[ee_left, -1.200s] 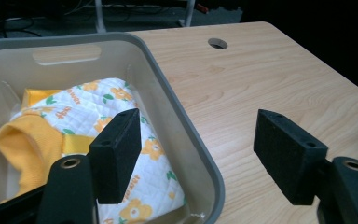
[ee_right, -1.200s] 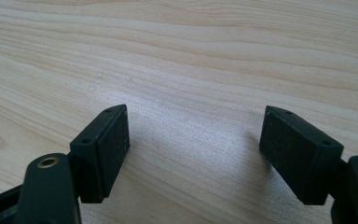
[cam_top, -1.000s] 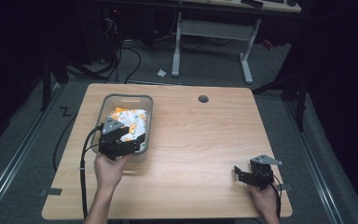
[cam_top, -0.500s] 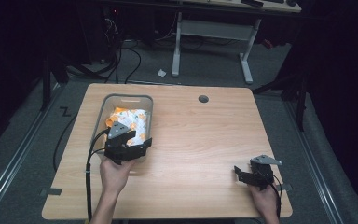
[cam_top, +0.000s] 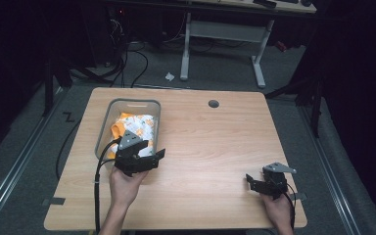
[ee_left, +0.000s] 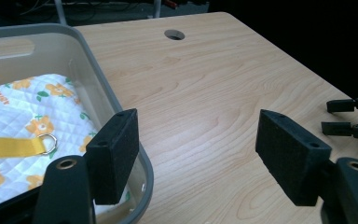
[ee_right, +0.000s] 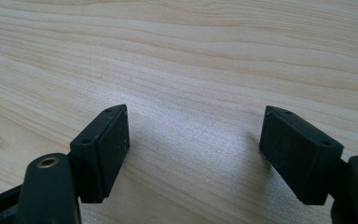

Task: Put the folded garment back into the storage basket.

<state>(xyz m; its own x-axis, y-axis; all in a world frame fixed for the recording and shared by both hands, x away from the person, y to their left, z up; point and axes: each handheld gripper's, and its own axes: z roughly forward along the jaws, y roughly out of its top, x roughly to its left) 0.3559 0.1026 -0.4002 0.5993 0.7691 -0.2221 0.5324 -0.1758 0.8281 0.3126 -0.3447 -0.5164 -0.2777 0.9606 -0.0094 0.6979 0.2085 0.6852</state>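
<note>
A grey plastic bin (cam_top: 129, 102) stands on the left part of the wooden table (cam_top: 215, 142). It holds a white quilted cloth with orange flowers (cam_top: 136, 125). In the left gripper view the cloth (ee_left: 32, 107) carries a yellow strap (ee_left: 9, 147) ending in a metal ring (ee_left: 50, 142). My left gripper (cam_top: 149, 159) hovers open at the bin's near right corner, one jaw over the bin wall (ee_left: 98, 70) and the other over bare table, nothing between them (ee_left: 196, 135). My right gripper (cam_top: 252, 182) sits low near the table's front right, open and empty (ee_right: 193, 126).
A round cable hole (cam_top: 213, 104) lies at the table's far middle. The right gripper (ee_left: 354, 119) shows far off in the left gripper view. Beyond the table stand a white desk frame (cam_top: 223, 34) and floor cables (cam_top: 127, 58).
My left gripper has drawn back from over the cloth toward the bin's near right corner and swung rightward. The right gripper has stayed put.
</note>
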